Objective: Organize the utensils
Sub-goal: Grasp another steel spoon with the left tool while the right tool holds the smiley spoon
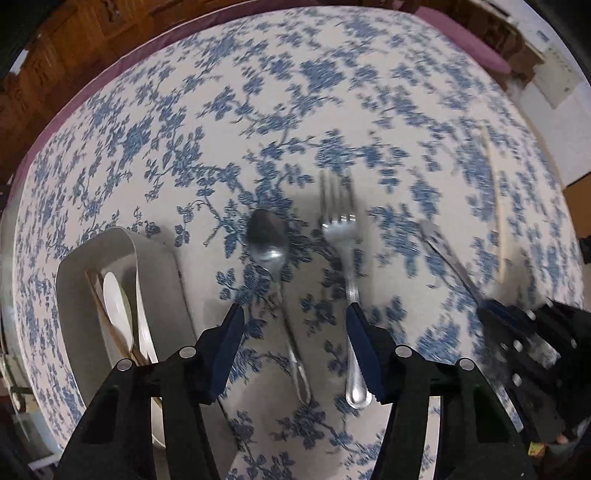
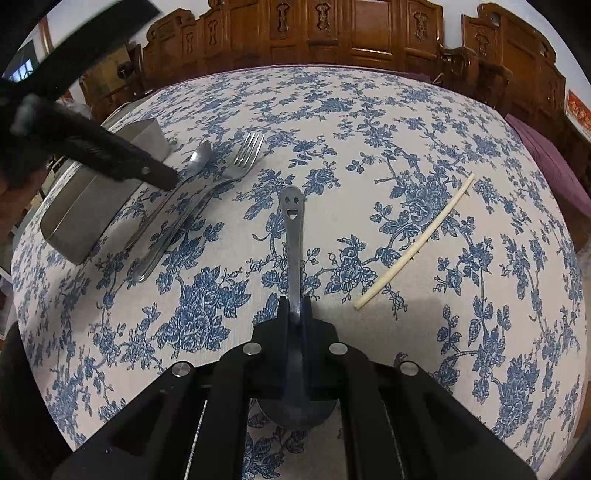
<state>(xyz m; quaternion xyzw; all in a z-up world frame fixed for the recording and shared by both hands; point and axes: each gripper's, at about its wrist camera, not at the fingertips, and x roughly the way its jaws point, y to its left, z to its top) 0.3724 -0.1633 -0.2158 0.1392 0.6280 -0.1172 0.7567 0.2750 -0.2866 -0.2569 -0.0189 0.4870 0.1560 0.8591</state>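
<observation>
My left gripper is open, low over a metal spoon and a metal fork that lie side by side on the floral tablecloth. Both also show in the right wrist view: the spoon, the fork. My right gripper is shut on a smiley-face spoon, its handle pointing away. It shows blurred at the right of the left wrist view. A white chopstick lies to the right on the cloth.
A white utensil tray at the left holds a white spoon and wooden chopsticks. It shows as a grey box in the right wrist view. Carved wooden furniture stands behind the table.
</observation>
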